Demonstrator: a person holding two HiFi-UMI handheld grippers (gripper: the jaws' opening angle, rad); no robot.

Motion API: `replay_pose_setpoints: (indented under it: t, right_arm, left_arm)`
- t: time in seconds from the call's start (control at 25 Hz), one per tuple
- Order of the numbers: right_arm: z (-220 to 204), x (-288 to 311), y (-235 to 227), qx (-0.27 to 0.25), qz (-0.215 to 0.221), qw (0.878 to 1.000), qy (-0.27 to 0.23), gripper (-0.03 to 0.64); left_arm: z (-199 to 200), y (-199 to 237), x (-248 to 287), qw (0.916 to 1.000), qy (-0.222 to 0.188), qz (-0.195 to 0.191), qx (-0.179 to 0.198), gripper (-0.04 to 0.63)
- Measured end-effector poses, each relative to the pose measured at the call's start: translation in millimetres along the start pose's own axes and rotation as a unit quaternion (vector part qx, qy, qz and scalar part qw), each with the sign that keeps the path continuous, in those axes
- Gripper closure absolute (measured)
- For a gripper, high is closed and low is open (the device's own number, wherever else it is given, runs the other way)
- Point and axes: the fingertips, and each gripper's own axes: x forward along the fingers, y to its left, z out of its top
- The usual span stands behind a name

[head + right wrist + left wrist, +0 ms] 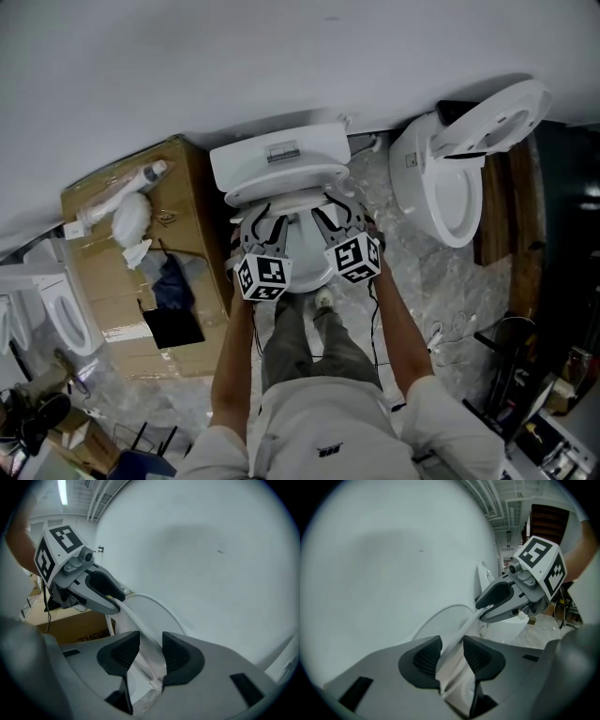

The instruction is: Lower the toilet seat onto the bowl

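Above the bowl [309,262], the toilet seat [459,637] is tipped up by the tank [278,161]. It looks hard, smooth and slippery, so hold its rim on both sides. The left gripper [451,656] and right gripper [150,653] both pinch that rim.

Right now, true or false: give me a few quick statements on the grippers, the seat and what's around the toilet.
1. The left hand-held gripper and the right hand-held gripper both clamp the toilet seat. True.
2. The cardboard box stands at the person's right. False: it is at the person's left.
3. The second toilet has its lid raised. True.
4. One hand-held gripper rests on the tank lid. False: both are on the seat.
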Motion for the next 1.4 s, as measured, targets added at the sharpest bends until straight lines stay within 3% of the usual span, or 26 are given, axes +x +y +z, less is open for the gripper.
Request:
replay_pose_setpoints:
  t: [1.4]
  right_arm:
    - [-56.6,-54.5,66.4,-0.009,0.033,0.999,0.008,0.471]
  left_arm:
    - [-47.4,-78.4,-47.1,0.9998,0.017,0.008,-0.005,0.42]
